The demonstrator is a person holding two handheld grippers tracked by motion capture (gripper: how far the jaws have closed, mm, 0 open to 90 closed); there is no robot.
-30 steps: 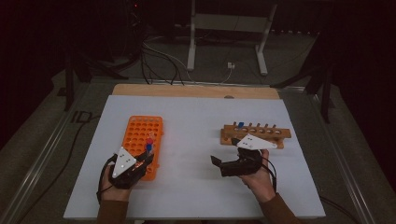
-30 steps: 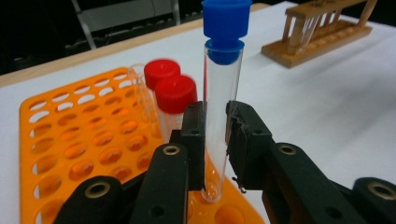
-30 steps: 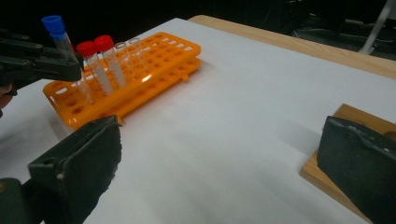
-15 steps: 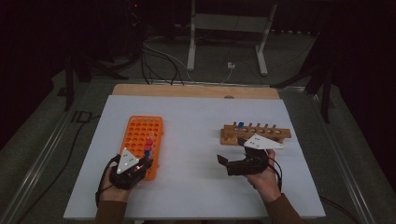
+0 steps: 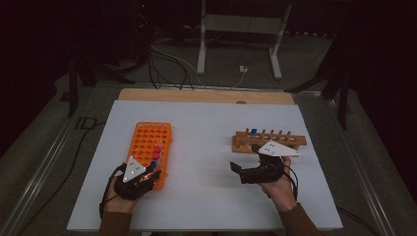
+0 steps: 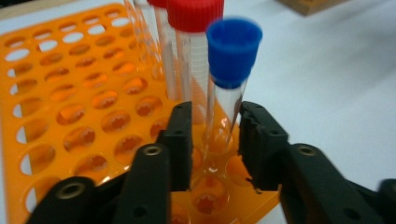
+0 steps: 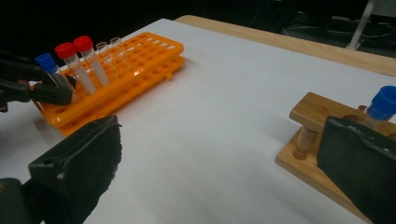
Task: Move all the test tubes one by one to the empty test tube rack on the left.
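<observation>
Blue-capped tube (image 6: 229,88) between left claw (image 6: 215,140) jaws

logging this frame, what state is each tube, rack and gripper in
blue-capped tube: capped, upright in the orange rack, between the left gripper's jaws
red-capped tubes: capped, upright in the rack
orange rack: flat, mostly empty holes
wooden rack: holds one blue-capped tube
left gripper: jaws around the tube, contact unclear
right gripper: open, empty

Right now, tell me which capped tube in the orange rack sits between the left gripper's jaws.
The blue-capped tube, at the rack's near end. The left gripper brackets its clear body, jaws apparently not quite closed. The two red-capped tubes stand behind it, outside the jaws.
</observation>
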